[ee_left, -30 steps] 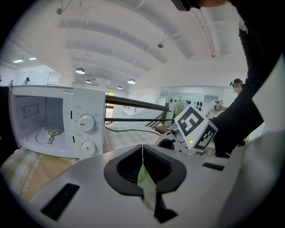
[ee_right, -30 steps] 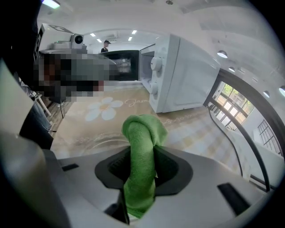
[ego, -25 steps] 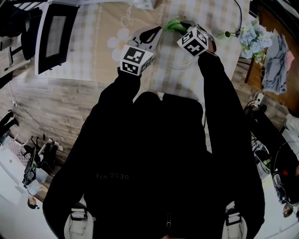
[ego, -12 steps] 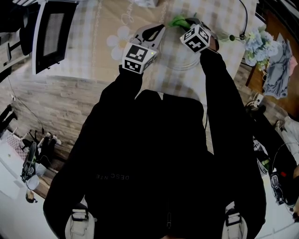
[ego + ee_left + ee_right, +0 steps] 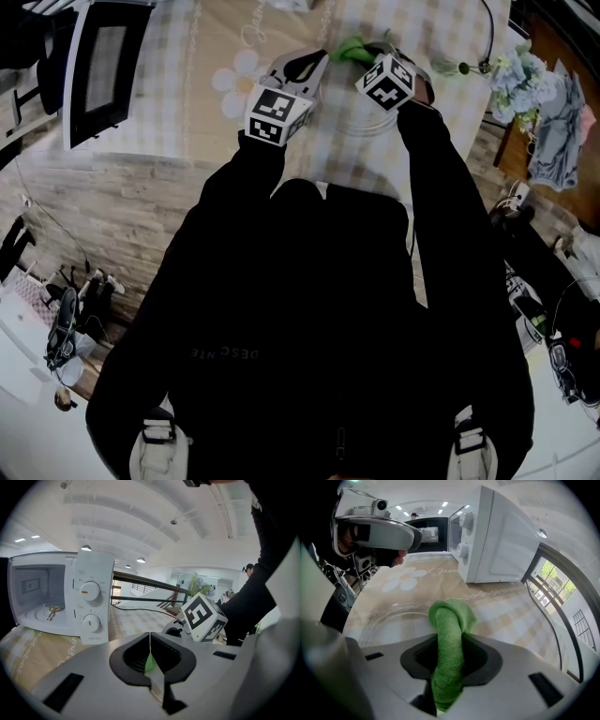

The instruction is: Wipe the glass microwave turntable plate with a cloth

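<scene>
Cloth (image 5: 449, 634) clamped in right fingers (image 5: 482, 660), over plate (image 5: 386, 620); left fingers (image 5: 171, 656) pinch plate's rim. "WAHIN" microwave (image 5: 91, 606) behind plate.

I'm in a big white hall: arched ceiling (image 5: 140, 527), lamps (image 5: 86, 548) upper left (a railing (image 5: 145, 585) too), microwave (image 5: 61, 597) on tablecloth (image 5: 497, 606).

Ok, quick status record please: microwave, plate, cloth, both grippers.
microwave: white, door open, no plate inside
plate: clear glass, out over the tablecloth; resting or lifted, cannot tell
cloth: green, bunched, sticking out past the jaws above the plate
left gripper: jaws shut on a thin clear edge, apparently the plate's rim
right gripper: shut on the cloth
</scene>
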Demonstrator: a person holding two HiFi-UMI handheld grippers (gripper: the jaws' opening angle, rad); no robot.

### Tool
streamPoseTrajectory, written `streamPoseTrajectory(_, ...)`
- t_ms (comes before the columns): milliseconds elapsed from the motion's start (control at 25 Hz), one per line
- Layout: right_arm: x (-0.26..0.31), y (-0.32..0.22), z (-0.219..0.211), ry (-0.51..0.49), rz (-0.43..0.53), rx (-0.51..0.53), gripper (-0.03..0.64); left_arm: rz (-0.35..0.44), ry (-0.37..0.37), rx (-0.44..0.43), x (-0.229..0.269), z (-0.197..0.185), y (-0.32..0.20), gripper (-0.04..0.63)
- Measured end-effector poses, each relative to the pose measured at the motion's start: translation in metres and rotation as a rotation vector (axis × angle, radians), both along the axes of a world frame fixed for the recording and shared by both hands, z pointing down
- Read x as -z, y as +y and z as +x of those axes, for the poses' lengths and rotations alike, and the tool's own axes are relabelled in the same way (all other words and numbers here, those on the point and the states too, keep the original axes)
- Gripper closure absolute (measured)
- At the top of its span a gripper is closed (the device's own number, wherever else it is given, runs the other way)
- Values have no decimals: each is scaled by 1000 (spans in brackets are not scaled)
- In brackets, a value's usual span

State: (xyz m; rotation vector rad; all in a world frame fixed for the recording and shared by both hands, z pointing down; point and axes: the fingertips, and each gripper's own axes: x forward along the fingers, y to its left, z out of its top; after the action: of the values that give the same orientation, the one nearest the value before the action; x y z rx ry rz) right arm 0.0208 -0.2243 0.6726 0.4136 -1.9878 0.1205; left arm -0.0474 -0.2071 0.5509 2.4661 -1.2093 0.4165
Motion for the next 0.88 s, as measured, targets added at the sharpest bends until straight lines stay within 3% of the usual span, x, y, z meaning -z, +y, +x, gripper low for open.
streamPoseTrajectory(880, -1, 121, -13, -2, -104, 56, 488, 3, -16, -65, 1, 1, 77, 574)
